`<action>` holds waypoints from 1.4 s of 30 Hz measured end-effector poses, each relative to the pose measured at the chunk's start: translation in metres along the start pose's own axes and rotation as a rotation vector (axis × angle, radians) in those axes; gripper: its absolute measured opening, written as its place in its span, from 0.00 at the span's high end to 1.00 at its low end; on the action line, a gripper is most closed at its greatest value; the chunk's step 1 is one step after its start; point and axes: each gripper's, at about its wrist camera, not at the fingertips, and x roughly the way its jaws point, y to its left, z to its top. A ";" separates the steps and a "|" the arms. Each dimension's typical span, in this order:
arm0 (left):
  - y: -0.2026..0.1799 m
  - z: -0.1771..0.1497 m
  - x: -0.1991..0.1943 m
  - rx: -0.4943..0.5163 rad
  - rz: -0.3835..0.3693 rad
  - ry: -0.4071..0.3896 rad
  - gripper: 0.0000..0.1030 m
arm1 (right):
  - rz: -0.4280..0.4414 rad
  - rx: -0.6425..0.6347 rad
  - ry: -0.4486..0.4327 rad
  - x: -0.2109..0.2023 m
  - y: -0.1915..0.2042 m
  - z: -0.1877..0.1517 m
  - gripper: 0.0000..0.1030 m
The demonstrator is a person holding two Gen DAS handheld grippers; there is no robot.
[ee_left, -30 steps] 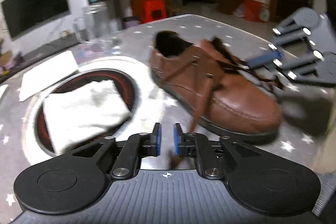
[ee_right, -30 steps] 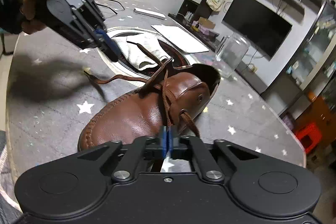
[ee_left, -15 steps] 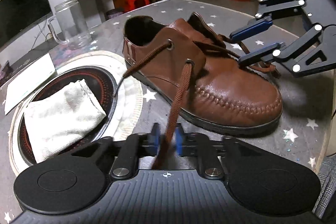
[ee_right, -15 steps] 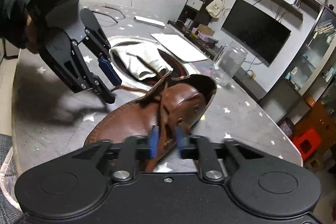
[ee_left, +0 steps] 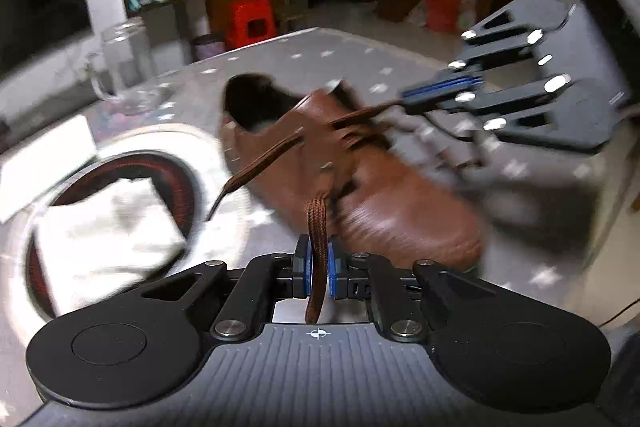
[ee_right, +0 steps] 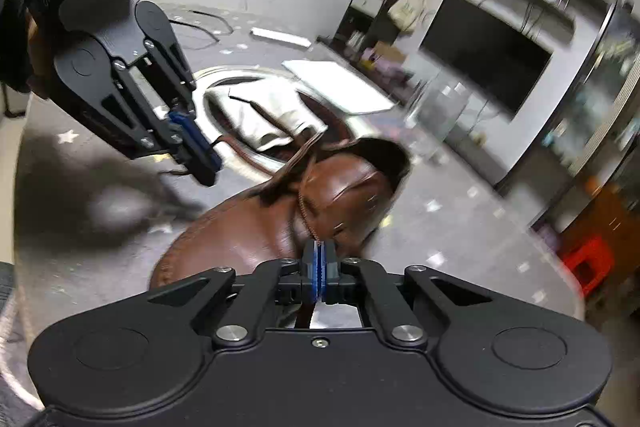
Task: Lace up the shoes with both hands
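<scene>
A brown leather shoe [ee_left: 360, 179] lies on the grey star-patterned table [ee_left: 320, 47], also in the right wrist view [ee_right: 280, 223]. My left gripper [ee_left: 318, 261] is shut on a flat brown lace [ee_left: 318, 227] that runs up to an eyelet on the near side. My right gripper [ee_right: 319, 261] is shut on the other lace [ee_right: 306, 215], pulled taut from the shoe's far side; it shows in the left wrist view [ee_left: 440, 93] to the shoe's right. The left gripper shows in the right wrist view [ee_right: 200, 155] left of the shoe. A loose lace end [ee_left: 240, 179] hangs off the shoe's left side.
A round stove inset [ee_left: 180, 187] with a white cloth [ee_left: 108, 227] sits left of the shoe. A glass mug [ee_left: 124, 63] and a white sheet [ee_left: 44, 155] lie behind it. The table's edge is close on the right [ee_left: 600, 227].
Both grippers have closed on their laces: the right one was open half a second ago and now pinches its lace taut. The view is blurred from motion, and the shoe has shifted.
</scene>
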 end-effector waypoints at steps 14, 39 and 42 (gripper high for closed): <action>0.001 0.049 -0.006 -0.087 -0.077 -0.119 0.92 | -0.085 -0.037 -0.011 0.010 -0.003 0.000 0.66; 0.006 0.049 -0.024 0.033 -0.023 -0.140 0.84 | 0.018 0.103 -0.213 0.015 -0.016 0.036 0.96; -0.004 0.043 -0.011 0.128 0.037 -0.121 0.84 | 0.008 0.114 -0.220 0.010 -0.024 0.039 0.96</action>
